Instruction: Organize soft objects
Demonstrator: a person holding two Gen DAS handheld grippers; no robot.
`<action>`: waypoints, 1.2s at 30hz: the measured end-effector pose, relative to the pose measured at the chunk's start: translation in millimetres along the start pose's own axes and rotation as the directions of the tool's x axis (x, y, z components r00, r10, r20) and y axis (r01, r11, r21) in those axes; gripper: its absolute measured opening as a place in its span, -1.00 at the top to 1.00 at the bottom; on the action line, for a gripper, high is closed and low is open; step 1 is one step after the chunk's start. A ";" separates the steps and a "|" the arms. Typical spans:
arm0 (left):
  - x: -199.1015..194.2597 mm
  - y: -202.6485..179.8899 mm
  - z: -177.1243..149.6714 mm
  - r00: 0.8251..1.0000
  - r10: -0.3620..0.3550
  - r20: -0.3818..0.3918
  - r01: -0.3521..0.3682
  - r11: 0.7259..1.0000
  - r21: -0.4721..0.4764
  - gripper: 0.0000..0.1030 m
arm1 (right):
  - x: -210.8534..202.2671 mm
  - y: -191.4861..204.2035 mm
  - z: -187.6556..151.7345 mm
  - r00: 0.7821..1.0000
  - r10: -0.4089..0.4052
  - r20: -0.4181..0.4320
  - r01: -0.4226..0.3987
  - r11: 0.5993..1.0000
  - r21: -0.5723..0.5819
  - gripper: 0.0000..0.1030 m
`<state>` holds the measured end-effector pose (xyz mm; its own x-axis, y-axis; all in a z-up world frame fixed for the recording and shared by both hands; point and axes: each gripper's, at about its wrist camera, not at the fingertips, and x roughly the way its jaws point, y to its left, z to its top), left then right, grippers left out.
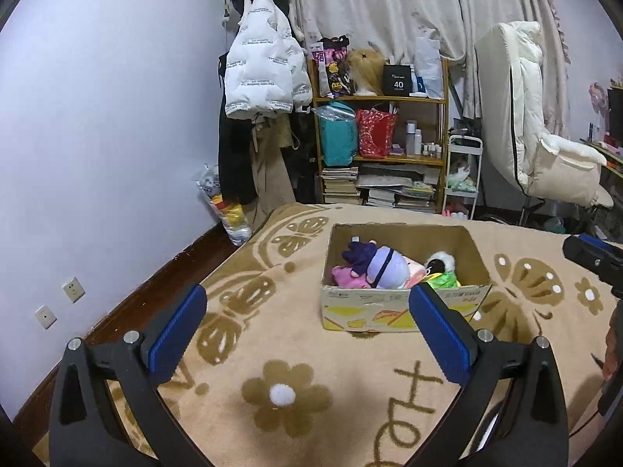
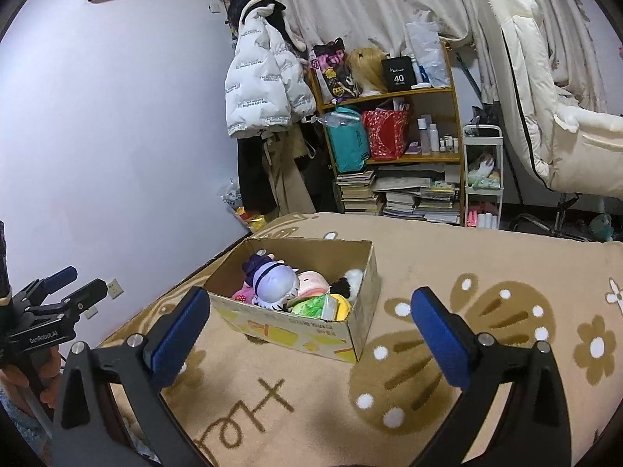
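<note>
Left wrist view: the left gripper (image 1: 307, 327) is spread wide and holds nothing. It hangs over the blanket (image 1: 272, 350), near the front of the box (image 1: 389, 311). The box sits on the blanket with soft toys (image 1: 383, 266) inside. A purple doll lies on top, and a pink one peeks out under it. The tip of the right gripper (image 1: 592, 255) shows at the far right.

Right wrist view: the right gripper (image 2: 311, 327) is spread wide and holds nothing. Here the box (image 2: 296, 334) shows its right wall, and a yellow toy (image 2: 340, 307) shows in the front corner. The left gripper (image 2: 58, 292) shows from the side.
</note>
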<state>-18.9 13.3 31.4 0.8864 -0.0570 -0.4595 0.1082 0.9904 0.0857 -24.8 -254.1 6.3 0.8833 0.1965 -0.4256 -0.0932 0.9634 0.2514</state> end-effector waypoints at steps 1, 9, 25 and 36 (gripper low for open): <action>1.6 -0.7 -3.1 1.000 0.000 0.001 0.000 1.000 0.006 -1.00 | 0.7 -0.8 -2.5 1.000 -0.006 0.001 0.006 1.000 0.000 -1.00; 9.5 -8.3 -13.7 1.000 -0.024 -0.001 0.024 0.999 0.028 -0.99 | 9.5 -4.8 -18.9 0.999 -0.028 -0.024 0.028 0.999 -0.019 -1.00; 19.4 -21.6 -21.3 1.000 -0.011 -0.005 0.012 0.998 0.054 -1.00 | 17.2 -10.4 -26.8 0.997 -0.052 -0.050 0.051 0.999 -0.020 -1.00; 24.5 -24.6 -25.1 0.999 -0.021 -0.028 0.023 0.998 0.054 -1.00 | 17.2 -10.7 -27.7 0.998 -0.048 -0.052 0.047 0.999 -0.017 -1.00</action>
<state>-11.1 -9.3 -4.2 0.8710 -0.0747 -0.4856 0.1524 0.9807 0.1224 -21.3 -256.0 -27.8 0.8619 0.1594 -0.4814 -0.0595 0.9745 0.2161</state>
